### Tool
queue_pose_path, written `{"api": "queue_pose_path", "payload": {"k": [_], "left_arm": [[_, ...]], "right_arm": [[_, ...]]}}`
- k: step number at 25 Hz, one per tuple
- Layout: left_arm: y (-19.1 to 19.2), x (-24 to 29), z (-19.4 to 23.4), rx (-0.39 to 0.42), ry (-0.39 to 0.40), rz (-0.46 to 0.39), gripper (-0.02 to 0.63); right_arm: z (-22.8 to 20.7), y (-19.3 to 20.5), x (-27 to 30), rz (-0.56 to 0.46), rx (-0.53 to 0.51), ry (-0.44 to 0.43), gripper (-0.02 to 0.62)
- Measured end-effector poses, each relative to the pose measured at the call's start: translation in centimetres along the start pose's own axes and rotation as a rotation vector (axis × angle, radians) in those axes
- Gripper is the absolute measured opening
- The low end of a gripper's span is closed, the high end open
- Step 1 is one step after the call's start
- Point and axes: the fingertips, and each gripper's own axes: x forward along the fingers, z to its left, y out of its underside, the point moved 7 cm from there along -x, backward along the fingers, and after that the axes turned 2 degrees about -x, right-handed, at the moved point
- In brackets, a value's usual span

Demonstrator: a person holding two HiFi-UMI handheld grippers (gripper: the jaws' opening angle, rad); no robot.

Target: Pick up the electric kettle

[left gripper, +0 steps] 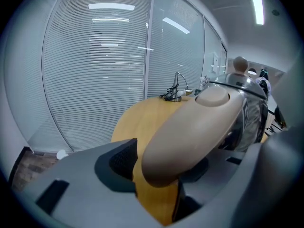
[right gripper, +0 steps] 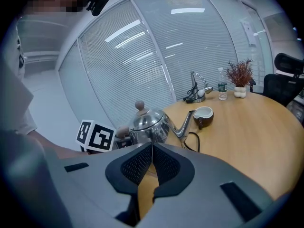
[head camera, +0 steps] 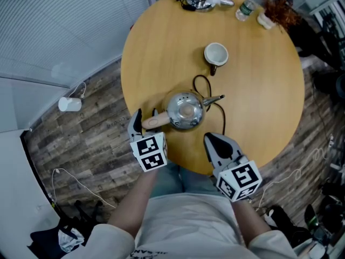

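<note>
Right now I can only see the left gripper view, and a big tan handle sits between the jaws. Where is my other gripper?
Observer: The right gripper hangs over the table near its front edge, to the right of the kettle. Its jaws are together and it holds nothing.
Operator: Which way does the spout point?
Observer: The spout points to your right, away from the left gripper.
Operator: Is anything behind the kettle?
Observer: A mug stands farther back, and it looks empty from above.

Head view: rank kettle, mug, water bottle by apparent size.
1. kettle, clearly largest.
2-3. mug and water bottle look about alike; the bottle stands farther off, so no ranking between them.
</note>
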Motion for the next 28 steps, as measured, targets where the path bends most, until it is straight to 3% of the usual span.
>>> {"api": "queue_pose_path", "payload": {"k": [8,22,28], "left_arm": [[-0.43,0.58,-0.21,0.063,0.02,-0.032,0.17],[-0.76,0.87,-0.64,0.096,0.027,-0.062,0.096],[-1.01,1.02,-0.49,0.137,0.071,-0.092,0.092]], "right_arm": [[-0.21,0.34,0.38,0.012,0.006,0.001,0.032],[-0.6,0.5,0.36,0.018,0.011,0.006,0.032],[-0.5,0.36,0.53,0.021,0.01,0.0,0.032]]}}
